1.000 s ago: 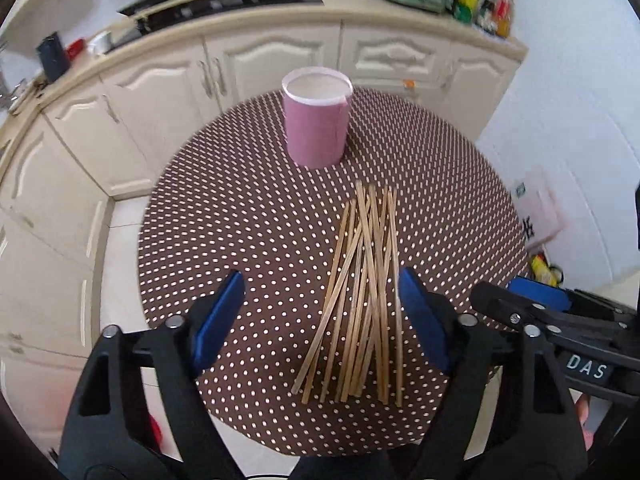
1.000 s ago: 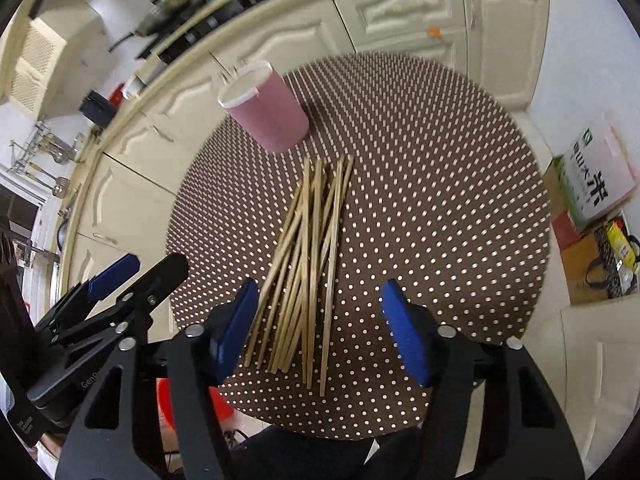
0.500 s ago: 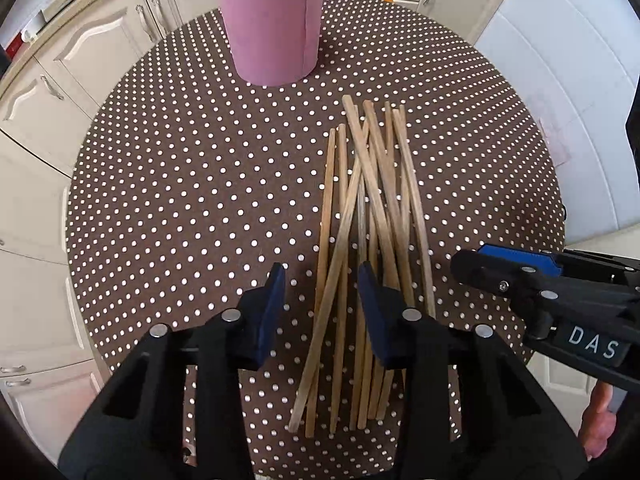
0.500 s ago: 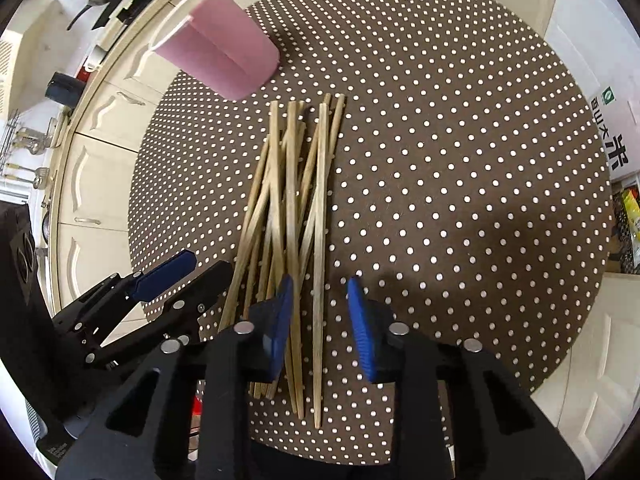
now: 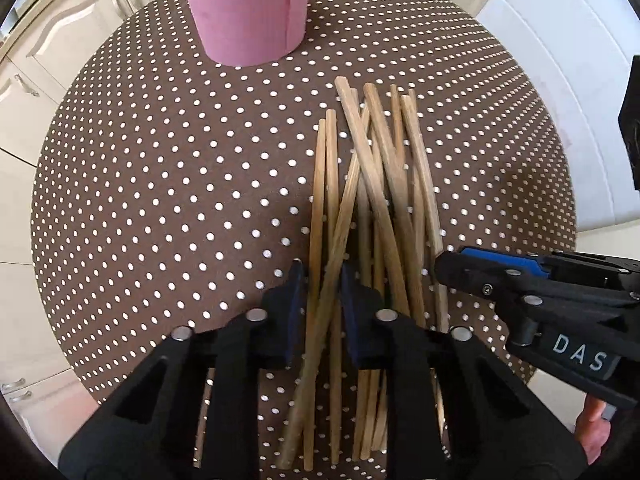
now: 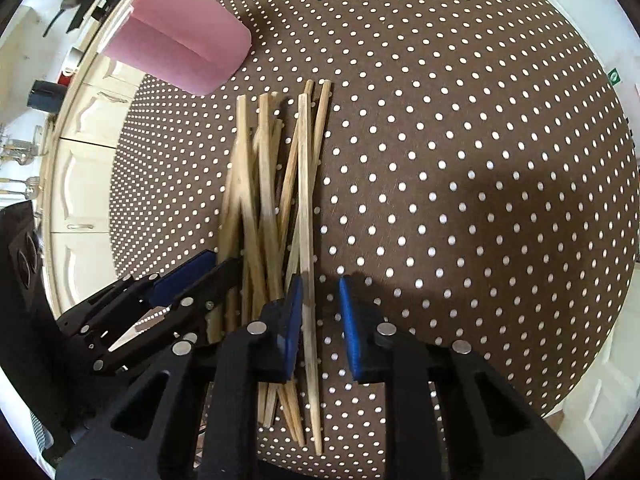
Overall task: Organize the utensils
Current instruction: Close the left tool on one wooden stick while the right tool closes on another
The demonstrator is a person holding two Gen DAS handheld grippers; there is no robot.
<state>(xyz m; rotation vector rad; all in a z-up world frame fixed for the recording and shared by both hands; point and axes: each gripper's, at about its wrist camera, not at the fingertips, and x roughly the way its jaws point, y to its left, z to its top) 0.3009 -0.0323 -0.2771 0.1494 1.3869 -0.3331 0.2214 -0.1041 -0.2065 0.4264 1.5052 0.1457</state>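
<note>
- Left wrist view: the left gripper (image 5: 322, 280) is pointed steeply down at the near part of a loose pile of wooden chopsticks (image 5: 376, 216) on the round table with the brown polka-dot cloth (image 5: 168, 184).
- Its jaws have just been closing, and two or three sticks from the pile's left edge are seen between the blue pads (image 5: 294, 312). The sticks fill most of the gap, yet whether they are truly pinched cannot be told.
- The right gripper (image 6: 320, 284) is set at the pile's opposite edge. Its jaws have also just been closing, and one chopstick (image 6: 306, 216) runs between them against the left pad, with clear space to the other, so it is not gripped.
- The two edges are probably chosen so that a few sticks can be separated without the crossed middle being disturbed.
- A pink cylindrical holder (image 5: 248, 8) stands upright just past the far tips of the pile, apart from them. It is judged to be the container meant for the sticks, so no chopstick has yet been put away.
- The sticks lie crossed, so neighbours may be dragged along when any are lifted.
</note>
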